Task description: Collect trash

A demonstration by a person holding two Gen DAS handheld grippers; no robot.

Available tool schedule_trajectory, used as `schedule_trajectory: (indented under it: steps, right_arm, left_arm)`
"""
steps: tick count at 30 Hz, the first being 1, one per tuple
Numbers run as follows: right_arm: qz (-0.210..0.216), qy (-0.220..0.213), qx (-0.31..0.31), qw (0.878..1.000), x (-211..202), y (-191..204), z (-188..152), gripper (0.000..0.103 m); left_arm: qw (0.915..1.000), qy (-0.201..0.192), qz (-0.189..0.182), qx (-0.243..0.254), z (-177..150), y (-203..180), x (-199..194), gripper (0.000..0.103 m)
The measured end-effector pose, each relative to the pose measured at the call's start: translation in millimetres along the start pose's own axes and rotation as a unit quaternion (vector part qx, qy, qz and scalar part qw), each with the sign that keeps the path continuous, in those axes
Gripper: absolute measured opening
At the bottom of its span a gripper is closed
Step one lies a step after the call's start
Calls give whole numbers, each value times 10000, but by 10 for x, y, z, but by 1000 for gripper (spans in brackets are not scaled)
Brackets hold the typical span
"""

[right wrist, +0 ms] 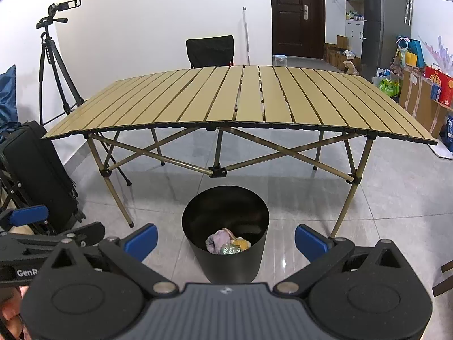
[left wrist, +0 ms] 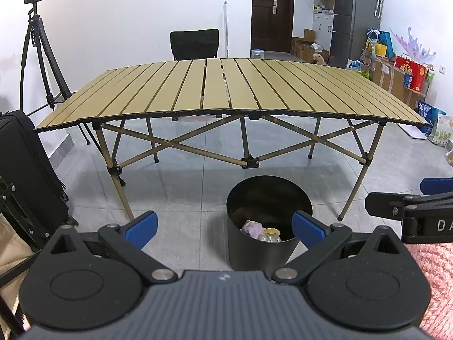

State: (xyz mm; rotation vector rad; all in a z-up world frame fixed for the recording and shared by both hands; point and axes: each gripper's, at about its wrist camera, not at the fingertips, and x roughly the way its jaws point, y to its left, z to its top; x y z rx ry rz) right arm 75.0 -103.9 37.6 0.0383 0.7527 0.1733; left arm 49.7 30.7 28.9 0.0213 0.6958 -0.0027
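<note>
A black round trash bin (left wrist: 263, 252) stands on the tiled floor in front of the folding table; it also shows in the right wrist view (right wrist: 226, 263). Crumpled trash (left wrist: 262, 231), pale purple, yellow and greenish, lies at its bottom, also seen in the right wrist view (right wrist: 228, 245). My left gripper (left wrist: 225, 228) is open and empty, held above and just left of the bin. My right gripper (right wrist: 225, 240) is open and empty, centred over the bin's near side. Each gripper shows at the edge of the other's view.
A tan slatted folding table (left wrist: 226, 90) (right wrist: 246, 99) stands ahead, with a black chair (left wrist: 194, 44) behind it. A camera tripod (left wrist: 39, 51) and a black suitcase (left wrist: 25, 175) are at the left. Boxes and bags (left wrist: 402, 70) line the right wall.
</note>
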Motion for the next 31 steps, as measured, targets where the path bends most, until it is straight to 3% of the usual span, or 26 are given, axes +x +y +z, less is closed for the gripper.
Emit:
schedule_trajectory:
  steps: [31]
  right_arm:
    - [-23,-42,-7,10000,-7,-9,5,103]
  left_arm:
    - [9999,-8,-59,-82,13,45,2,103]
